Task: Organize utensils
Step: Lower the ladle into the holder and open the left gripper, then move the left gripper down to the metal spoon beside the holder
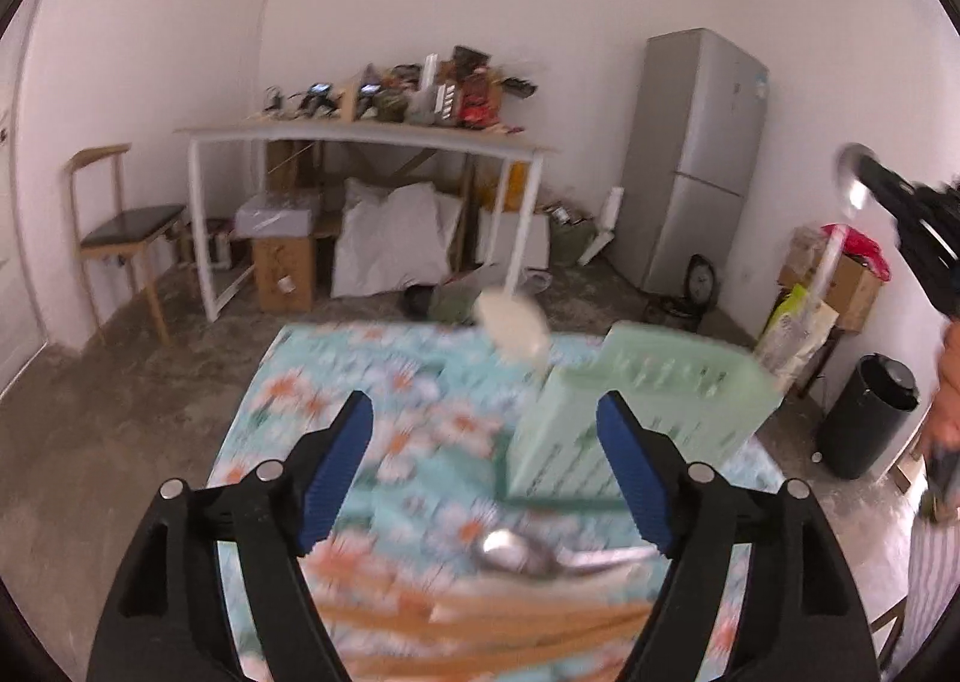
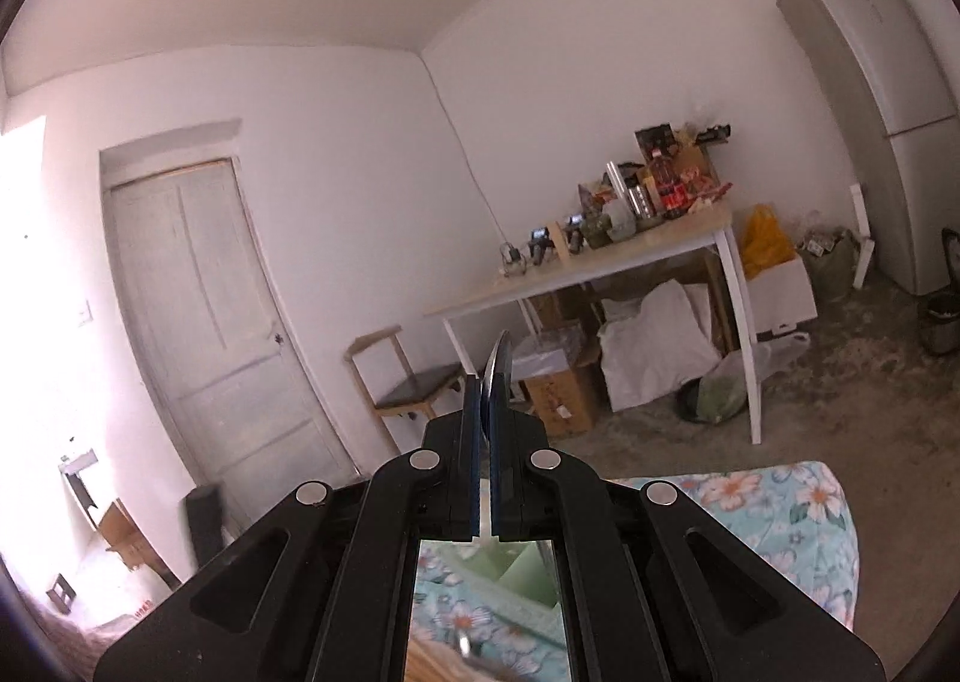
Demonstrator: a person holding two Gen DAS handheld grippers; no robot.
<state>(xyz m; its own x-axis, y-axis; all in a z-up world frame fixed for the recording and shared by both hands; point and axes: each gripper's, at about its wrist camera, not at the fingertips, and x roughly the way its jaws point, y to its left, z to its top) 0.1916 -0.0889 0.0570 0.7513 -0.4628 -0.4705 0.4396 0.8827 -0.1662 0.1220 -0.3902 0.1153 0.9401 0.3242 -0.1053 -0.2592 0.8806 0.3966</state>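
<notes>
The left gripper (image 1: 485, 463), its ribbed blue pads spread wide with nothing between them, hangs over a floral tablecloth (image 1: 420, 430). Beyond its tips stands a pale green slotted plastic holder (image 1: 642, 412) with a white spoon (image 1: 513, 325) poking up from it. Nearer the camera a shiny metal spoon (image 1: 522, 553) lies on the cloth beside blurred wooden utensils (image 1: 480, 631). The right gripper (image 2: 486, 388) is clenched on the thin edge of a metal spoon (image 2: 499, 367), held off to the side of the table.
</notes>
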